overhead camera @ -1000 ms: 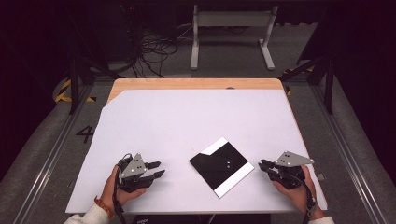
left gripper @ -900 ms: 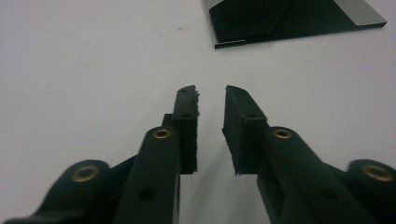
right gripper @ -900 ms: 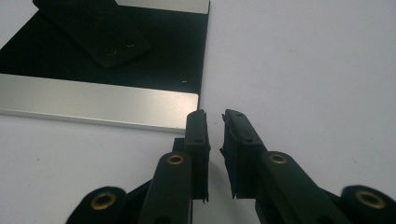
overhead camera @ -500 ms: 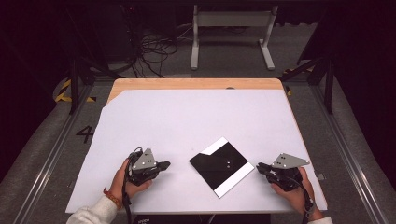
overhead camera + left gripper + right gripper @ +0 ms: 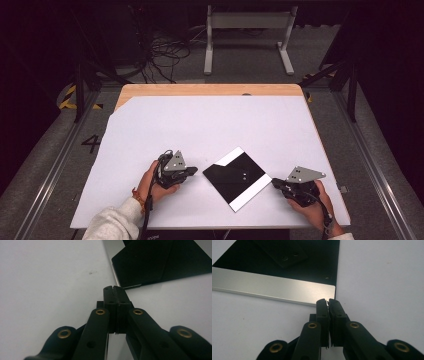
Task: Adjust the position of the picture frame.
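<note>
**Both grippers closed in at the black folder's corners**

On the near half of the white table (image 5: 210, 125) lies the black folder (image 5: 235, 175), turned diamond-wise, with a pale strip along its near right edge. At its left, the left gripper (image 5: 192, 171) rests low on the table, jaws pressed together on nothing, tips just short of the folder's left corner; the left gripper view shows the tips (image 5: 113, 290) right beside the folder's silver edge (image 5: 111, 267). Over on the right, the right gripper (image 5: 275, 183) sits with jaws closed too, empty, tips (image 5: 327, 303) just at the corner of the silver strip (image 5: 272, 286). Each hand (image 5: 160, 187) wraps its gripper from behind.
</note>
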A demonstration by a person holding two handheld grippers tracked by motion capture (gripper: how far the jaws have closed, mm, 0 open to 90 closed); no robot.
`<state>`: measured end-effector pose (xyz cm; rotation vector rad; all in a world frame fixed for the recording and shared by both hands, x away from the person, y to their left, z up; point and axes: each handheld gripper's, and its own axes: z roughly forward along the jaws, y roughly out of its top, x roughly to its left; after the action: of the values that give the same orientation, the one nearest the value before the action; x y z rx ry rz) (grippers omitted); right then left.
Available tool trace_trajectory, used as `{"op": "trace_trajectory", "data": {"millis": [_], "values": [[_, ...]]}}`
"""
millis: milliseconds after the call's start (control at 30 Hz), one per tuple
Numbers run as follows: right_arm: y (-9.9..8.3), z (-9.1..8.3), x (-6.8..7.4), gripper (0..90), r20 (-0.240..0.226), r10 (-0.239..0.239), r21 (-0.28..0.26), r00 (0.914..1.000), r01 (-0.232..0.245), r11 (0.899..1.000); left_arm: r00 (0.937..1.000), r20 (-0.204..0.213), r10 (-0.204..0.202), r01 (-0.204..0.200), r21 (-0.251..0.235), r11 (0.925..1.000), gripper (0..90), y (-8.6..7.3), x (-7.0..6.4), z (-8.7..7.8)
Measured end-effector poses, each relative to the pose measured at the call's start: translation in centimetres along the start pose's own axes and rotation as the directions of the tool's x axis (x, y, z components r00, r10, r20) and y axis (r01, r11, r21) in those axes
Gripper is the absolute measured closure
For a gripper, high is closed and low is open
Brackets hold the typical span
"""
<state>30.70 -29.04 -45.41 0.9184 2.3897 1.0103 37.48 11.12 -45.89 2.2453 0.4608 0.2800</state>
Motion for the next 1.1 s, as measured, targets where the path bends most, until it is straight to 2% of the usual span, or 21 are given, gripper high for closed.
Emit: {"op": "trace_trajectory", "data": {"millis": [300,533,633,800,867,933,1033,1100], "values": [[0.1,0.3,0.1,88.4,0.002,0.007,0.01,1.0,-0.007,1.0,1.0,-0.003,-0.001,0.001,0.009,1.0,89.9,1.2,0.9,1.4],[0.4,0.7,0.4,90.0,0.04,-0.006,0.001,0.9992,0.006,1.0,0.9999,0.009,0.013,-0.013,0.044,0.999,89.9,1.5,1.4,2.7],[0.3,0.8,0.4,90.0,0.044,0.001,-0.003,0.999,-0.001,1.0,0.9998,0.015,0.011,-0.012,0.043,0.999,89.9,1.5,1.5,2.8],[0.4,0.9,0.3,90.0,0.055,0.012,-0.007,0.9984,-0.012,1.0,0.9988,0.048,0.003,-0.005,0.043,0.9991,89.9,1.4,1.6,2.7],[0.4,1.0,0.3,90.0,0.058,0.035,-0.009,0.9977,-0.034,0.999,0.9985,0.054,0.01,-0.013,0.046,0.9989,89.9,1.4,1.4,2.7],[0.5,1.1,0.3,90.0,0.048,0.048,-0.016,0.9977,-0.047,0.999,0.9982,0.059,0.009,-0.012,0.056,0.9984,90.0,1.5,1.1,2.7],[0.6,1.2,0.7,90.0,0.032,0.059,-0.017,0.9977,-0.058,0.998,0.9981,0.055,0.028,-0.031,0.068,0.9972,90.0,1.6,0.7,2.5],[0.9,1.3,1.0,90.0,0.058,0.032,-0.001,0.9978,-0.031,1.0,0.9977,0.065,0.02,-0.025,0.065,0.9976,90.0,1.5,0.8,2.5]]}}
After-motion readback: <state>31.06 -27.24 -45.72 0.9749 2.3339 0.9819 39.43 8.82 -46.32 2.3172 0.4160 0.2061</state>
